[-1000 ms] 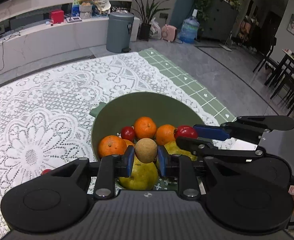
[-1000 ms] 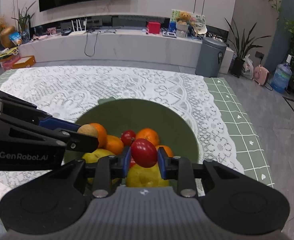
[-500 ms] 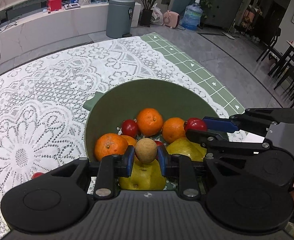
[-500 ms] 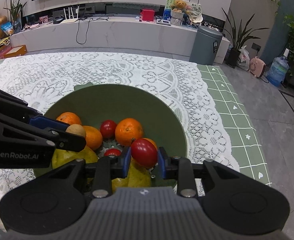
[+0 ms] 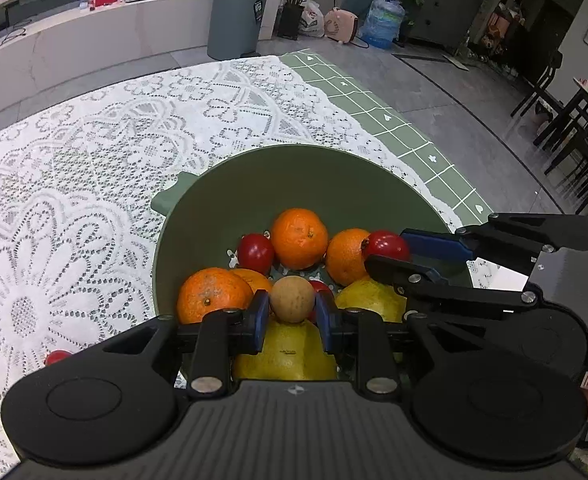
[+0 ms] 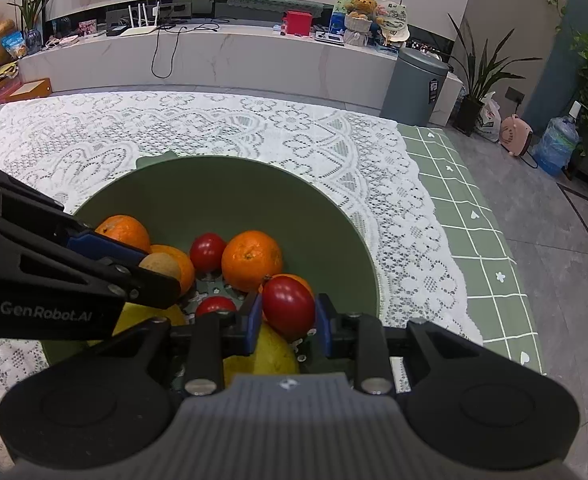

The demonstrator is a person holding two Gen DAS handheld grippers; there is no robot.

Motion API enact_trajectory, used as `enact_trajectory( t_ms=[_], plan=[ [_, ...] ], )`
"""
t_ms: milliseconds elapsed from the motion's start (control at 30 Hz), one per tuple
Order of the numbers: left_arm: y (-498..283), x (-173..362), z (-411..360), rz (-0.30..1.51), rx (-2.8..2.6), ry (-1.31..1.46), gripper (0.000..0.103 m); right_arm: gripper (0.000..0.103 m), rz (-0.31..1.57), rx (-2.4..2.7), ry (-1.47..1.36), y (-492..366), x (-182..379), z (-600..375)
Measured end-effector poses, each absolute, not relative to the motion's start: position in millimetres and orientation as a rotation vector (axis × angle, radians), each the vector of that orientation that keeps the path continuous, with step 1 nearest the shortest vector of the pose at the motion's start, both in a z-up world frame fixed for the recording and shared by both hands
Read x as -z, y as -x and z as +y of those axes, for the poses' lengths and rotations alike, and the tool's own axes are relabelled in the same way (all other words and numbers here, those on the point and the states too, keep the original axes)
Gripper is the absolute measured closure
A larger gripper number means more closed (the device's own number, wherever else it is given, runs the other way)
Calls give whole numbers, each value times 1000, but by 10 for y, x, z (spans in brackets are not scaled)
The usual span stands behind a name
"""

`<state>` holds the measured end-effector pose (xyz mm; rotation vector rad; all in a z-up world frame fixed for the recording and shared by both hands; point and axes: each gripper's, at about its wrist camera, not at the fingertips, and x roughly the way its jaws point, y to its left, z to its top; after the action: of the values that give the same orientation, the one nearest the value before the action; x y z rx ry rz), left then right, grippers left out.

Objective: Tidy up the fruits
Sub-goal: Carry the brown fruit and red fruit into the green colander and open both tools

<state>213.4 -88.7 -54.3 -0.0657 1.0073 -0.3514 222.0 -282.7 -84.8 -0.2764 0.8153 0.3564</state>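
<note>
Two tongs over one green bowl (image 5: pixel 373 184), both lower and closer to the fruit than a second ago; the bowl fills more of each view. Left gripper (image 5: pixel 292 312) clenched on a small tan fruit (image 5: pixel 292 299), as before. Right gripper (image 6: pixel 288 322) grasping a red fruit (image 6: pixel 288 309), grip unchanged. Below the left tongs: a yellow fruit (image 5: pixel 286 354). Ahead of them: oranges (image 5: pixel 299 238) and more red fruit (piled in the bowl). One red fruit (image 5: pixel 56 357) lies outside, on the lace cloth (image 5: pixel 94 160), left of the left tongs.
</note>
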Motion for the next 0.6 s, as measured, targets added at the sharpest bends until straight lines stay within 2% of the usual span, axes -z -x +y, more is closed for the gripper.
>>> enact_trajectory(
  t_ms=[333, 533, 600],
  plan=[
    [-2148, 551, -884, 1017, 343, 76, 75, 77, 814, -356, 302, -2214, 844, -2795],
    [-2123, 501, -849, 1021, 335, 95, 65, 76, 821, -357, 315, -2215, 831, -2777],
    [-2106, 476, -836, 1021, 335, 98, 64, 71, 824, -354, 318, -2217, 818, -2771]
  ],
)
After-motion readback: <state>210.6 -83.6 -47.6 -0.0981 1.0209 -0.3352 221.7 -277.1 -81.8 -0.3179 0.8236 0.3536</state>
